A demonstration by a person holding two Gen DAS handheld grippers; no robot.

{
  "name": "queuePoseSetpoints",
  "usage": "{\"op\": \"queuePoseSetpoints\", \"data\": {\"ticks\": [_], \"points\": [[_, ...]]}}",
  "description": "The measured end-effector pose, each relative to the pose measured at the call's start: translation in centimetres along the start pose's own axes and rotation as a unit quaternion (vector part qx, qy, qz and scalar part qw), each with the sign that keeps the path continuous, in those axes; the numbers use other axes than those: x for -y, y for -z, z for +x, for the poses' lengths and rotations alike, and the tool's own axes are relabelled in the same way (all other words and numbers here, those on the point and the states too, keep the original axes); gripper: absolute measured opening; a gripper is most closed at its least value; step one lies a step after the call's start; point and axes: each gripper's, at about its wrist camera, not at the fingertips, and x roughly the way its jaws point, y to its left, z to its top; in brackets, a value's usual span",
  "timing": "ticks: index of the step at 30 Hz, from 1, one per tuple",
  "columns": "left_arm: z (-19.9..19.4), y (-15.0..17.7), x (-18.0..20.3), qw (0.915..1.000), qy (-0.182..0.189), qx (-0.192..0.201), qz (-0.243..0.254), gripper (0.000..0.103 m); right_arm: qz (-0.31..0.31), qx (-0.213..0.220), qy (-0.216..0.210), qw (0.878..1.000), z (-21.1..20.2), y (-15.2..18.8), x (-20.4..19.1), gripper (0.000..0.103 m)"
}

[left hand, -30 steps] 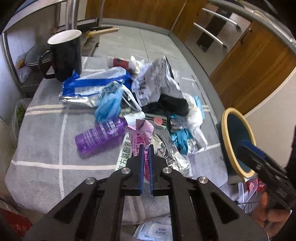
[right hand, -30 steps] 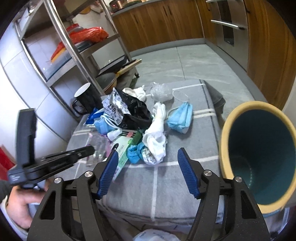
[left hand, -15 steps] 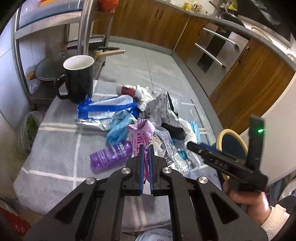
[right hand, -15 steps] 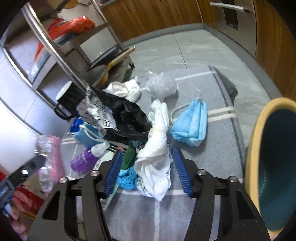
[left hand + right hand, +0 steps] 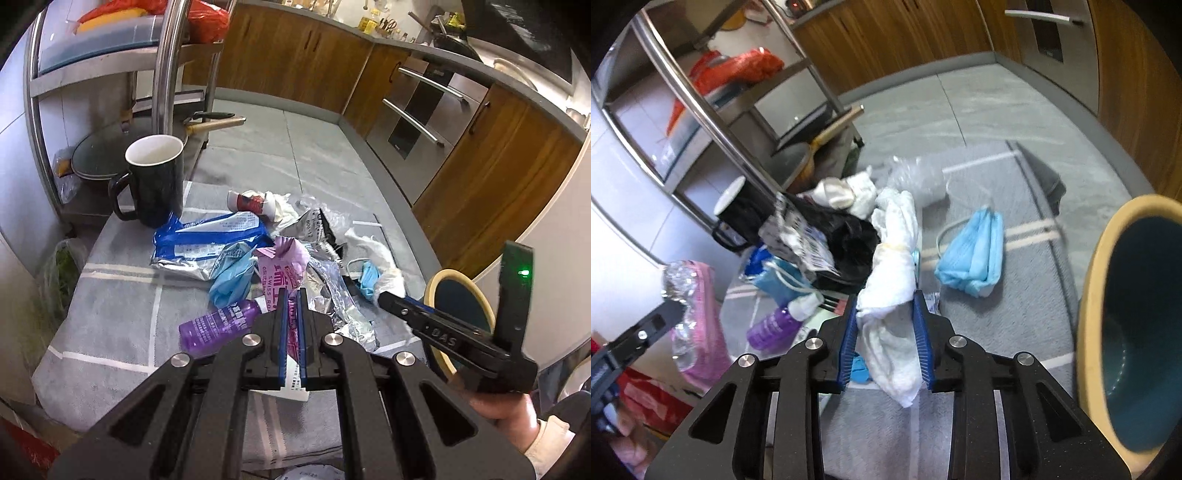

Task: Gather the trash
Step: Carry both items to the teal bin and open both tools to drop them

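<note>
- Left gripper (image 5: 291, 295): jaws nearly together, clamped on pink wrapper (image 5: 286, 264); wrapper lifted off the pile, silver crinkled end dangling free in the right wrist view.
- Right gripper (image 5: 884, 314): jaws partway closed around white tissue wad (image 5: 892, 291), pads pressing both sides; grip looks set, wad not clearly clear of the pile.
- Teal bin (image 5: 1137, 325) with tan rim just right of the pile, mouth open toward right gripper.
- Rest of trash heaped mid-surface beside the bin: purple bottle (image 5: 218, 325), blue face mask (image 5: 975, 254), black bag (image 5: 846, 236), blue-white packet (image 5: 210, 236), foil scraps.
- Black mug (image 5: 153, 177) on the far side of the pile from the bin; not trash, leave it.
- Risks, judged:
  - Tissue wad soft and long; loose tail could snag black bag or mask strap on lift and drag them along.
  - Wad may slip if pinched only on outer folds.
  - Dangling wrapper end could catch bin rim and hang outside.
  - Both grippers heading to one bin mouth: collision likely if simultaneous; sequence them.
- Room: grey cloth surface (image 5: 122, 295) bare on the near side of the pile; surface edge close beside the bin, so a knocked bottle could roll off; metal rack (image 5: 166, 74) behind the mug, well clear of the path to the bin.
</note>
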Motion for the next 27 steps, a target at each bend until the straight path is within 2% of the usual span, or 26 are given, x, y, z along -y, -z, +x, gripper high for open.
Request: {"op": "queuePoseSetpoints", "data": {"ticks": [6, 13, 27], "points": [[-0.7, -0.3, 1.4, 0.9998, 0.014, 0.009, 0.010, 0.004, -0.011, 0.027, 0.003, 1.000, -4.3, 0.4, -0.1, 0.030], [-1.1, -0.2, 3.7, 0.9990, 0.034, 0.012, 0.026, 0.004, -0.020, 0.052, 0.023, 0.998, -9.2, 2.5, 1.1, 0.030], [0.4, 1.1, 11.7, 0.9926, 0.086, -0.010, 0.085, 0.004, 0.009, 0.095, 0.092, 0.991, -15.6, 6.4, 7.0, 0.031]]}}
